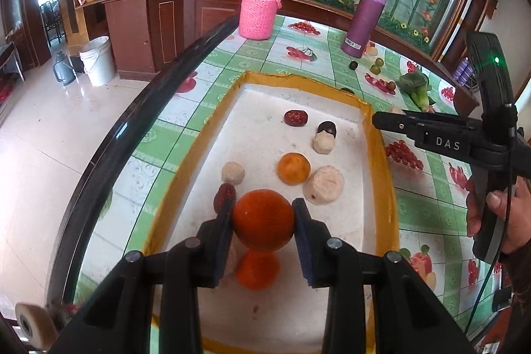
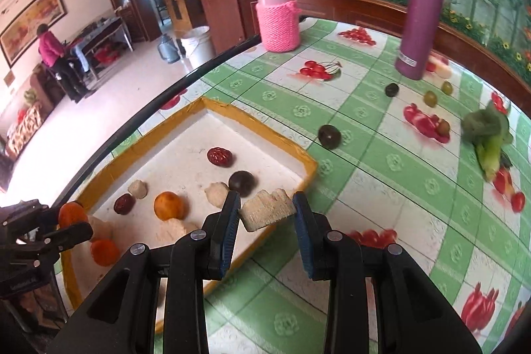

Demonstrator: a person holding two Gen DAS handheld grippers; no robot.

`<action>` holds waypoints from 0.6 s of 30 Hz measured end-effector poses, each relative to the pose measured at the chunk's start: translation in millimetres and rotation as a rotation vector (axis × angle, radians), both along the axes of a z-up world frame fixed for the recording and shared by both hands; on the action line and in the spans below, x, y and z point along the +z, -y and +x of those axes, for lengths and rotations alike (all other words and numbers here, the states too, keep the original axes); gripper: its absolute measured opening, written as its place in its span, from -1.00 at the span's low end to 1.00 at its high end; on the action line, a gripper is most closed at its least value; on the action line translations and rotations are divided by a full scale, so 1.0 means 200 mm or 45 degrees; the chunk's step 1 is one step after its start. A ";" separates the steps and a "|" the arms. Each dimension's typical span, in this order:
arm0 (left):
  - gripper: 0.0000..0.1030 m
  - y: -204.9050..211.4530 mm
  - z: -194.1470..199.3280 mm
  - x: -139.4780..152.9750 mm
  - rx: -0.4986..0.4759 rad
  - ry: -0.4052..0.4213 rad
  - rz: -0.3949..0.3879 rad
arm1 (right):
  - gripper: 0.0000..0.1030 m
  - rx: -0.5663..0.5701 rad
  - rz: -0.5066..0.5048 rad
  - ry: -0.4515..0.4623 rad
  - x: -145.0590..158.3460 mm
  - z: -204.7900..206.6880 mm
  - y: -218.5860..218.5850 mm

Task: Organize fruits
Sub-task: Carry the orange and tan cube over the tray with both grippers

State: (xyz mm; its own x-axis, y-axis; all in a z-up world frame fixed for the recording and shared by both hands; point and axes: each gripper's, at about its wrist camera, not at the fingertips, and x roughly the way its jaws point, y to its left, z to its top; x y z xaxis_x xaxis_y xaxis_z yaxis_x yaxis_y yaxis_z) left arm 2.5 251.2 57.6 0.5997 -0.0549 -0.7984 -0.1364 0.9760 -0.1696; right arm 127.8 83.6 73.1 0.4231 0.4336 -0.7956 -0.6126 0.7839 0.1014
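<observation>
The left tool (image 1: 263, 218) is clamped on a round deep-orange fruit (image 1: 263, 219), held above the white foam tray with a yellow taped rim (image 1: 239, 82); a second orange fruit (image 1: 257, 269) lies on the tray floor directly below it. The right tool (image 2: 267, 211) grips a pale, rough-cut beige chunk (image 2: 267, 214) over the tray's near right rim. Inside the tray lie a lighter orange tangerine (image 1: 293, 168), a wrinkled red date (image 1: 295, 117), a dark plum (image 2: 242, 183) and further beige pieces. Beyond, on the green-checked, fruit-printed table (image 2: 365, 155), sit another dark plum (image 2: 329, 137), small green fruits (image 2: 430, 98), a leafy green vegetable (image 2: 488, 135), a pink knit-sleeved jar (image 2: 277, 19) and a purple flask (image 2: 419, 22).
</observation>
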 end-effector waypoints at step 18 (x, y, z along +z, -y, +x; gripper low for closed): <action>-0.27 0.01 0.14 -0.17 -0.088 -0.117 0.011 | -0.39 0.058 -0.115 0.063 -0.12 0.16 -0.28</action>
